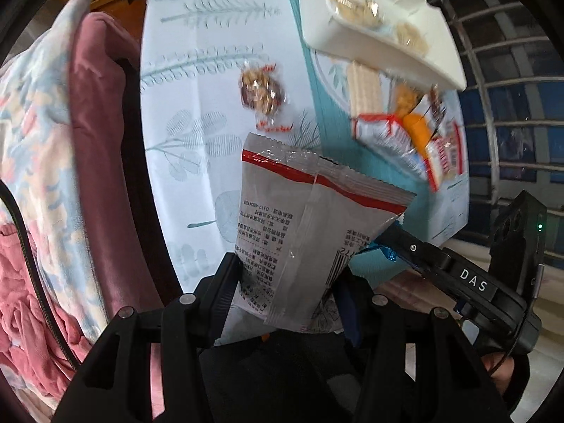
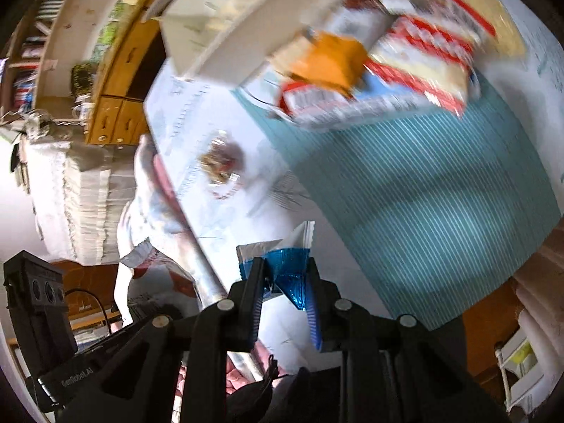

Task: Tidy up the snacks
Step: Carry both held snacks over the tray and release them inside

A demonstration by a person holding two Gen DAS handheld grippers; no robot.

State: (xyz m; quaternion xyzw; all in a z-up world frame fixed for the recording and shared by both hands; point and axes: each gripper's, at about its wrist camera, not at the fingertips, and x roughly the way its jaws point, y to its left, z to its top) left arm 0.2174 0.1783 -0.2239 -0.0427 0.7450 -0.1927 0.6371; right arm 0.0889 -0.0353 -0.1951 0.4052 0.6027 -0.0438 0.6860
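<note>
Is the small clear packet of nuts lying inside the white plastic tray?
No, the clear nut packet lies on the leaf-patterned tablecloth, apart from the white tray.

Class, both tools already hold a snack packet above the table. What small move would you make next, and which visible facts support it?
Probably carry the grey packet, clamped in the left tool, toward the white tray. The tray already holds wrapped snacks, while loose packets lie beside it. The right tool pinches a blue packet, so it can follow.

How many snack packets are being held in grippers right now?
2. A grey-and-red packet in the left gripper; a blue foil packet pinched by the right gripper. Others lie on the table.
</note>
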